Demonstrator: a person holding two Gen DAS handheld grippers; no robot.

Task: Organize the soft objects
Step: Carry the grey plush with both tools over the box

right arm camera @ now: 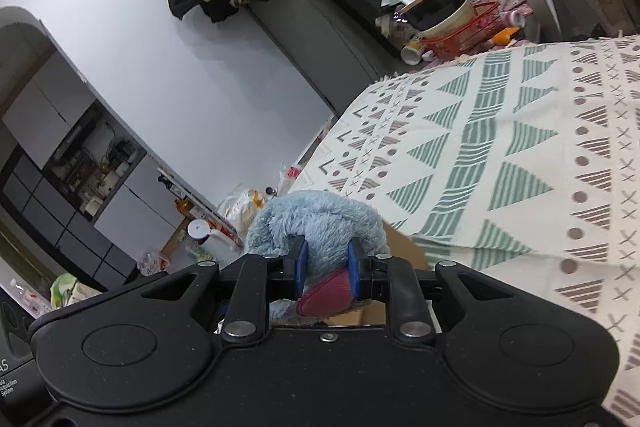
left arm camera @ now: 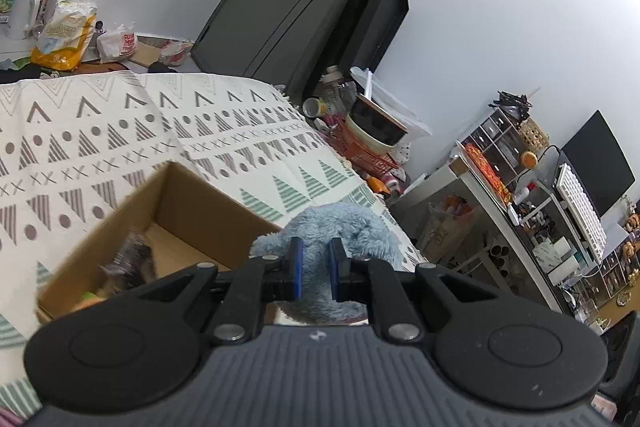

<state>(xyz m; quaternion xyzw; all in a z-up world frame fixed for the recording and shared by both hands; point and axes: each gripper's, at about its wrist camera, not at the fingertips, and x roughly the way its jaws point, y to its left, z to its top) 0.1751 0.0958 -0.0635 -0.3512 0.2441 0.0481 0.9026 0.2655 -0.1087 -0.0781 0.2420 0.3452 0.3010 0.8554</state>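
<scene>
Your left gripper point(left arm camera: 316, 269) has its two blue-padded fingers pinched onto a fluffy pale blue plush toy point(left arm camera: 340, 231). The fur bulges out above and below the pads, so the toy is held clear of the surface beneath it.

Your right gripper point(right arm camera: 326, 269) also clamps the same fluffy blue toy point(right arm camera: 316, 223), with a dark pink felt patch point(right arm camera: 326, 293) of the toy showing low between its fingers. Both grippers are squeezed on soft fur, each from its own side.

In the left wrist view, an open brown cardboard box point(left arm camera: 192, 211) sits just left of the toy, resting on a cream bedspread printed with green and brown triangles, dots and crosses point(left arm camera: 120, 131). The toy hangs just beyond the box's right-hand wall, near the right edge of the bedspread. Inside the box lies a blurred dark grey furry item point(left arm camera: 132, 259), with a bit of something orange and green point(left arm camera: 90, 299) beside it at the near corner; you cannot tell what these are.

In the right wrist view, a brown cardboard edge point(right arm camera: 404, 247) shows directly behind and below the toy, with the patterned bedspread point(right arm camera: 500, 155) stretching away to the right.

Past the bedspread's far edge stands a red wire basket holding a cream bowl with a dark inside point(left arm camera: 376, 131).
</scene>
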